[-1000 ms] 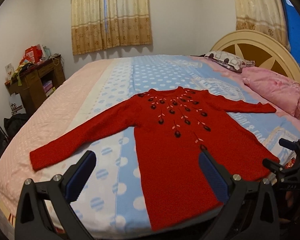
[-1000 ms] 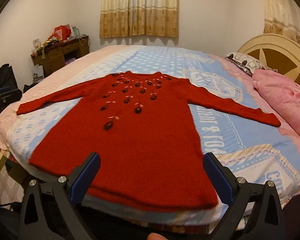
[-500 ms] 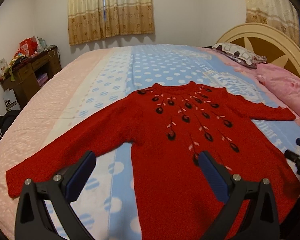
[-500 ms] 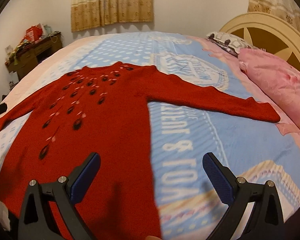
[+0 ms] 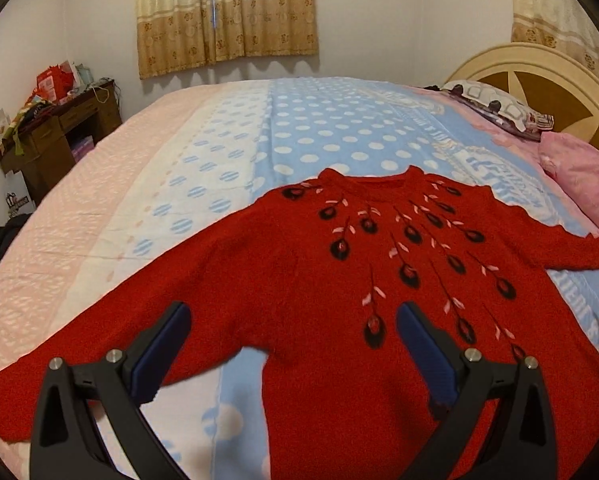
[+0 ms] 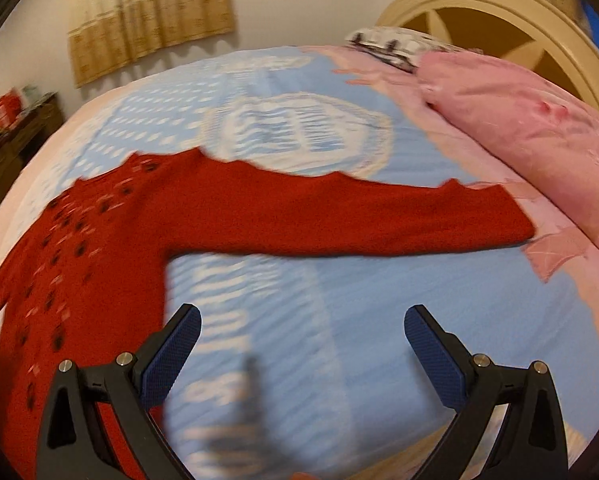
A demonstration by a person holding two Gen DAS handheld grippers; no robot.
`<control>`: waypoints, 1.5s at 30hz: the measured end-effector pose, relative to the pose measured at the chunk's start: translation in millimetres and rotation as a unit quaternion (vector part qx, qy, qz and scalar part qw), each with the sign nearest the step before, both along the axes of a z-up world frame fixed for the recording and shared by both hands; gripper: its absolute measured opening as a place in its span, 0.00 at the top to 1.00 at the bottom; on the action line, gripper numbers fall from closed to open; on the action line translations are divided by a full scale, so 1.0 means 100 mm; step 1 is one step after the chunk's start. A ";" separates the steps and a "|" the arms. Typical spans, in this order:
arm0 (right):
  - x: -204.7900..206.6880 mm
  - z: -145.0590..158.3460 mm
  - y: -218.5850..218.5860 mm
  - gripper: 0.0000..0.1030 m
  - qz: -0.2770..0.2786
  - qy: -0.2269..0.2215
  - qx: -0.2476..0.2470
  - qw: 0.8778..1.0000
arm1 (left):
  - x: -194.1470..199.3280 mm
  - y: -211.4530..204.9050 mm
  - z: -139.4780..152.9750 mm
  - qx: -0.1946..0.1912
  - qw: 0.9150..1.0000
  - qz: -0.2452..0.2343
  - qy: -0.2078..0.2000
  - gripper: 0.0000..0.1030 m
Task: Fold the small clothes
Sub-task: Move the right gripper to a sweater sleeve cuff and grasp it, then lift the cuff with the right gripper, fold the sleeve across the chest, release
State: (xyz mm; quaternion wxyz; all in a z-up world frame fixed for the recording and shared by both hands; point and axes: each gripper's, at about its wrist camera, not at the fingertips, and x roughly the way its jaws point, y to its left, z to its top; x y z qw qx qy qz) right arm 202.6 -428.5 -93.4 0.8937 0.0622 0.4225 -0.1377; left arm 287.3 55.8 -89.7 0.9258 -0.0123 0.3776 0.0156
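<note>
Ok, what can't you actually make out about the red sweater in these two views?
- Red knitted sweater hem: left wrist view, cut off by the bottom edge and the left hand-held gripper.
- Its embroidered flowers: right wrist view, smeared by motion blur.
- Its far sleeve cuff: left wrist view, squeezed at the fisheye edge.

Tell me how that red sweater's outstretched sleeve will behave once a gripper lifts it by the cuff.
The red sweater looks like soft fuzzy knit lying flat against the bed, so it probably drapes limply. Its long sleeve would likely sag and trail when lifted by the cuff. The textured knit should grip well and probably drags on the bedspread rather than sliding.
</note>
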 end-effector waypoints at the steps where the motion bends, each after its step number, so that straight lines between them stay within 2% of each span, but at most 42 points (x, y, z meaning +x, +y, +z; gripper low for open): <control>1: 0.01 0.00 -0.11 0.01 -0.012 0.002 0.002 1.000 | 0.05 0.02 -0.03 -0.002 1.000 0.000 0.004 0.00; 9: 0.13 -0.04 -0.93 0.03 -0.109 0.010 0.028 0.994 | 0.37 0.11 -0.16 0.000 1.000 0.006 0.008 0.00; 11: 0.13 -0.06 -1.10 0.11 -0.138 0.017 0.035 0.990 | 0.44 0.15 -0.17 0.007 1.000 0.012 0.005 0.00; 14: 0.13 -0.11 -1.36 0.20 -0.174 0.021 0.074 0.982 | 0.54 0.23 -0.20 -0.001 1.000 0.020 0.006 0.00; 17: 0.11 -0.16 -1.59 0.22 -0.204 0.016 0.098 0.974 | 0.60 0.30 -0.24 -0.014 1.000 0.026 0.007 0.00; 21: 0.15 -0.18 -1.74 0.24 -0.225 0.007 0.098 0.969 | 0.61 0.35 -0.33 -0.031 0.999 0.027 0.013 0.00; 24: 0.21 -0.18 -1.82 0.25 -0.232 -0.002 0.107 0.967 | 0.61 0.39 -0.38 -0.043 0.998 0.030 0.016 0.00; 27: 0.28 -0.21 -1.89 0.34 -0.245 -0.011 0.115 0.963 | 0.61 0.40 -0.41 -0.051 0.998 0.030 0.016 0.00; 30: 0.33 -0.24 -1.95 0.51 -0.251 -0.016 0.111 0.961 | 0.60 0.39 -0.45 -0.051 0.998 0.025 0.017 0.00; 32: 0.33 -0.25 -1.99 0.68 -0.254 -0.020 0.110 0.961 | 0.60 0.36 -0.48 -0.046 0.999 0.020 0.021 0.00; 35: 0.34 -0.22 -2.01 0.87 -0.252 -0.028 0.122 0.960 | 0.61 0.35 -0.51 -0.052 0.998 0.010 0.025 0.00; 38: 0.37 -0.09 -1.91 0.93 -0.236 -0.045 0.117 0.964 | 0.60 0.38 -0.51 -0.061 0.998 0.011 0.021 0.00; 45: 0.59 0.36 -1.33 0.94 -0.164 -0.079 0.095 0.979 | 0.57 0.42 -0.51 -0.080 0.997 0.015 0.019 0.00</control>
